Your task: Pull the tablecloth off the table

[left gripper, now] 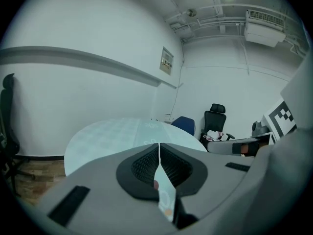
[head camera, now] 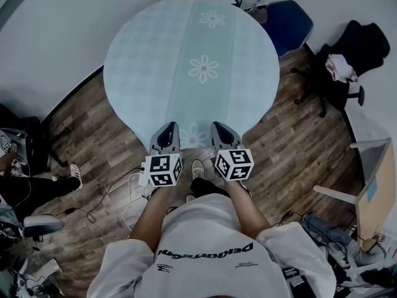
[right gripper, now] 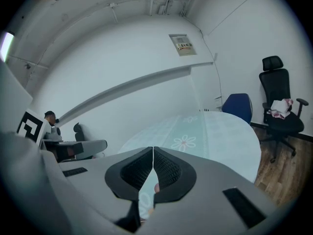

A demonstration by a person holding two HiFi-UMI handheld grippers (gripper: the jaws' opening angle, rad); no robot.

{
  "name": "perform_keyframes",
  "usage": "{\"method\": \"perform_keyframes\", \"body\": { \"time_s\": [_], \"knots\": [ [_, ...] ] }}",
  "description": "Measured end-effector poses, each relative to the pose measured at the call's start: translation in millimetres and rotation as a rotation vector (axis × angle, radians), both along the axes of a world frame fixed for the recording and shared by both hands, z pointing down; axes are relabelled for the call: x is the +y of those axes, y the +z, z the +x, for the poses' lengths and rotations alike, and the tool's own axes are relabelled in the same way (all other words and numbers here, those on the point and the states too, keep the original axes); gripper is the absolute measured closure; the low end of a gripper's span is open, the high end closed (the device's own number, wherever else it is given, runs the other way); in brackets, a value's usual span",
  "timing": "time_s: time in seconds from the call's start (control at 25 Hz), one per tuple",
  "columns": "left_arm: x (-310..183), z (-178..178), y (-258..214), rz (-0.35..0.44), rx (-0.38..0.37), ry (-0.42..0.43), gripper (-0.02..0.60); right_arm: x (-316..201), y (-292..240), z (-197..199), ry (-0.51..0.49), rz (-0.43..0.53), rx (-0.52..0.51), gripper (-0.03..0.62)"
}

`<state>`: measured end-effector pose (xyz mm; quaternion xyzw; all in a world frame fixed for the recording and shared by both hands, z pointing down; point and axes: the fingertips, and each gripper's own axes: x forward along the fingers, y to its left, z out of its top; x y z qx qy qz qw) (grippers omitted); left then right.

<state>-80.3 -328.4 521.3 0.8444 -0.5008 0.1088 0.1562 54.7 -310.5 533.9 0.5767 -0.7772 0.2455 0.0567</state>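
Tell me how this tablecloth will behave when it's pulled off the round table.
Probably floppy: the tablecloth folds thin where the left gripper and right gripper pinch its near edge. Likely light, being one thin sheet. It lies smooth on the round top, so it may slide rather than snag.

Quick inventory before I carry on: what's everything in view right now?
tablecloth: one, pale teal with flower print, spread flat and round, centre of view
floor: one, brown wood planks, all around the tablecloth
blue chair: one, blue, beyond the tablecloth's far right edge
office chair: one, black, at right on the floor
cloth: one, pink and white, on the office chair
cables: several, dark and white, on the floor at near left
shoe: one, white, on a seated bystander at left
left gripper: one, grey, shut on the tablecloth's near edge
right gripper: one, grey, shut on the same edge
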Motion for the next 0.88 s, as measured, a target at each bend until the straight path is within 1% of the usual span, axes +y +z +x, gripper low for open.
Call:
{"method": "perform_keyframes", "body": {
  "time_s": [0.16, 0.28, 0.4, 0.52, 0.6, 0.88],
  "knots": [
    [-34.0, 4.3, 12.4, -0.023, -0.003, 0.003, 0.561, -29.0, 18.7, 2.5, -0.004, -0.034, -0.005, 0.559],
    [-56.8, 7.8, 25.8, -0.044, -0.006, 0.012, 0.54, -51.5, 33.6, 5.9, -0.003, -0.06, 0.001, 0.556],
    [-78.6, 9.7, 40.3, -0.063, -0.02, 0.014, 0.531, -73.7, 48.6, 11.4, 0.003, -0.092, -0.002, 0.531],
    [-99.0, 7.8, 55.1, -0.095, -0.029, 0.007, 0.511, -93.6, 61.9, 14.2, 0.0, -0.118, 0.0, 0.522],
    [-111.0, 7.3, 64.7, -0.118, -0.037, 0.005, 0.494, -105.4, 71.4, 15.8, -0.006, -0.142, 0.001, 0.498],
    [-156.2, 4.3, 98.1, -0.181, -0.066, 0.008, 0.456, -145.8, 103.2, 22.5, 0.011, -0.209, 0.024, 0.453]
  ]
}}
